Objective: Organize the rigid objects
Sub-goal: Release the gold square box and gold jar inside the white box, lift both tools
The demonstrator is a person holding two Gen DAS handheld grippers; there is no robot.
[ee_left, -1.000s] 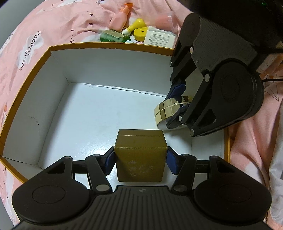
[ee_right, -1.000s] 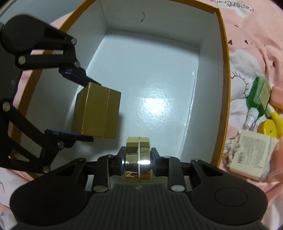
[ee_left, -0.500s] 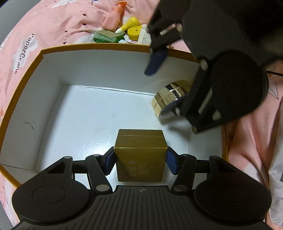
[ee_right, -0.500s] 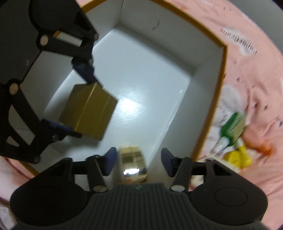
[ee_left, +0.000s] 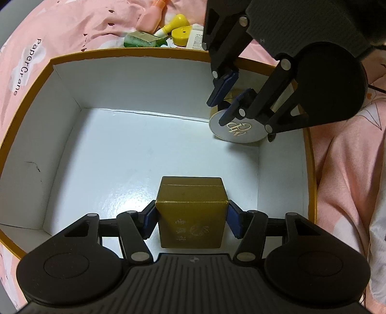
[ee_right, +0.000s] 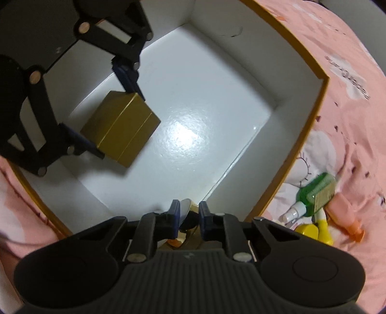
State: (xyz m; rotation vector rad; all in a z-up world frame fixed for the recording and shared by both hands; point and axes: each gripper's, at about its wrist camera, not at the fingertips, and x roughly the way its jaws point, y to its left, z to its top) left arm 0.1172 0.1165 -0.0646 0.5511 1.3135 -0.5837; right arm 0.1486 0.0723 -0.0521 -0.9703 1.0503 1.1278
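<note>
My left gripper (ee_left: pixel 191 221) is shut on a gold cube box (ee_left: pixel 191 212) and holds it just over the floor of a white box with an orange rim (ee_left: pixel 120 52). The cube also shows in the right wrist view (ee_right: pixel 120 131). A round gold tin (ee_left: pixel 238 125) lies flat in the box's far right corner, its white lid with gold letters up. My right gripper (ee_left: pixel 223 108) hovers just above the tin with its fingers close together and nothing between them. In the right wrist view the right gripper (ee_right: pixel 189 215) hides most of the tin (ee_right: pixel 187 210).
Outside the box, on the pink bedsheet (ee_left: pixel 36 36), lie a green bottle (ee_left: pixel 142 39), a yellow bottle (ee_left: pixel 177 23), a pink bottle (ee_left: pixel 150 18) and a white packet (ee_left: pixel 196 41). The same green bottle (ee_right: pixel 316 190) is near the box wall.
My right gripper let go of the round gold tin. The tin tipped from its edge onto its flat side. The right fingers then closed together above it. My left gripper stayed put.
</note>
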